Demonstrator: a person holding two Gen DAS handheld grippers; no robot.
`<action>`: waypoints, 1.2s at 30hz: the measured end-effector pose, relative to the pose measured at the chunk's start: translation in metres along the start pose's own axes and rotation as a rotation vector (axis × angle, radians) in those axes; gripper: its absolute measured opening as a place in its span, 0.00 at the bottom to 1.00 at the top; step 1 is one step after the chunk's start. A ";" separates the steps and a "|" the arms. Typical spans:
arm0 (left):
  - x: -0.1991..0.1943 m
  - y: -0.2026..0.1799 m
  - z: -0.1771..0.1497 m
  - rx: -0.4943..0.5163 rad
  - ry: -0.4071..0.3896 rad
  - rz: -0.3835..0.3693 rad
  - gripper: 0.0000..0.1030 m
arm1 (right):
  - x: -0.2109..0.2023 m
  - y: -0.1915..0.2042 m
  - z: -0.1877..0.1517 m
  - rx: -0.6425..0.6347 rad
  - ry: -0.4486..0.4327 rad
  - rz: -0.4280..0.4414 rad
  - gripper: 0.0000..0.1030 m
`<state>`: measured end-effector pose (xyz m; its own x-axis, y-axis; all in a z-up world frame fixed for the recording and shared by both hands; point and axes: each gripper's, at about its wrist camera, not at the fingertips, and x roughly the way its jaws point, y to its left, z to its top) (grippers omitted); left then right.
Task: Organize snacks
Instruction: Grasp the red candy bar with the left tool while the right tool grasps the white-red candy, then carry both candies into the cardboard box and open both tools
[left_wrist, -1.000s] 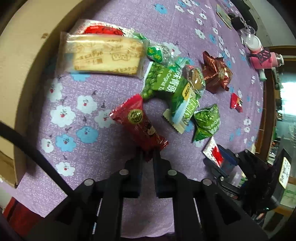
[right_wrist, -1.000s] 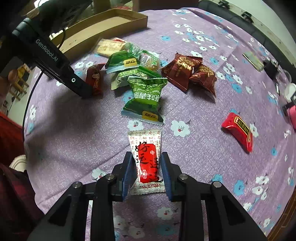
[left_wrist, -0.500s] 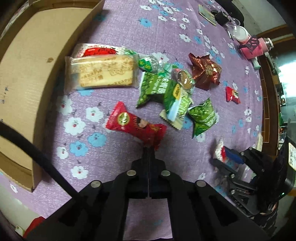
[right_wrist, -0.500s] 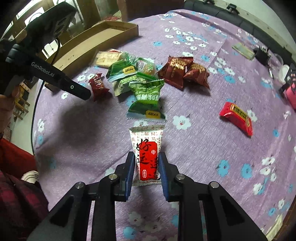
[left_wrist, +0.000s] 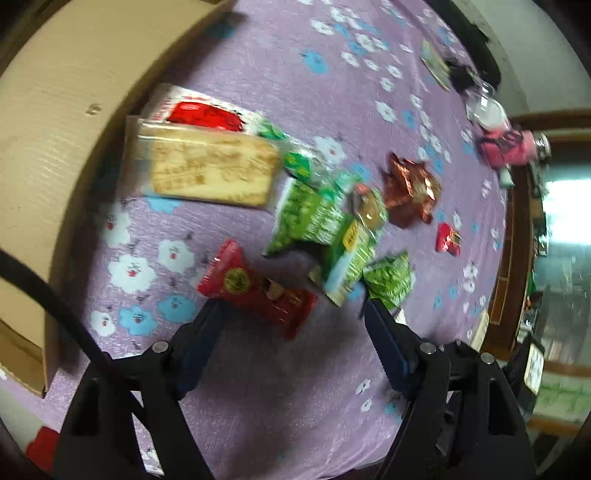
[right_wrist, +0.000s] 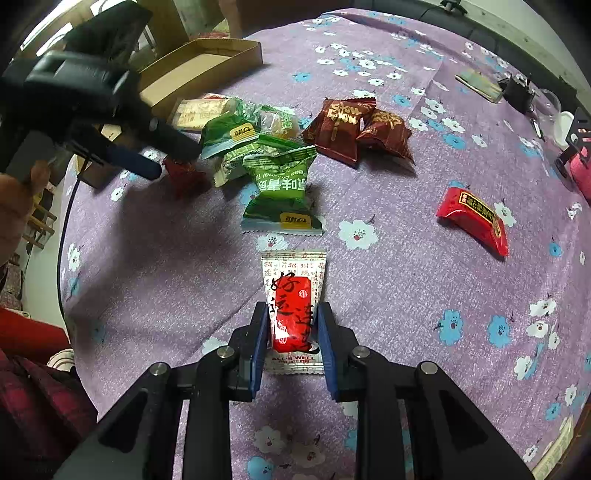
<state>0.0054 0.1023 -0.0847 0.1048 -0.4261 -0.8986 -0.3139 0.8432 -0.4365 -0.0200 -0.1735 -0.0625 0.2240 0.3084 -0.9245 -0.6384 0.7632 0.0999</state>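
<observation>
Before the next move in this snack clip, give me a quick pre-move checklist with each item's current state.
1. Right gripper closed on the white-and-red packet: ok, fingers press both sides.
2. Left gripper free to pick: ok, wide open.
3. Red bar resting on the cloth: ok, lying loose between the left fingers.
4. Cardboard tray within view as drop spot: ok, its far part looks bare.
5. White-and-red packet lifted off the tablecloth: cannot tell.

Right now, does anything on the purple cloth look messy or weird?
Yes. The green snack packets lie heaped crookedly over one another, while one red packet sits far off alone. The cardboard tray holds no snacks that show.
</observation>
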 end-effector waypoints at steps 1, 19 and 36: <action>0.000 0.003 0.001 -0.024 0.003 0.005 0.77 | 0.000 -0.001 0.000 0.002 -0.001 0.000 0.25; -0.003 0.014 -0.003 -0.229 -0.029 0.219 0.20 | 0.000 -0.006 -0.004 -0.024 -0.010 0.052 0.29; 0.012 -0.035 -0.082 0.106 -0.019 0.224 0.20 | -0.029 0.018 -0.015 -0.022 -0.080 0.053 0.20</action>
<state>-0.0599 0.0408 -0.0760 0.0615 -0.2193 -0.9737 -0.2309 0.9460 -0.2277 -0.0489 -0.1773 -0.0396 0.2475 0.3929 -0.8856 -0.6670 0.7321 0.1384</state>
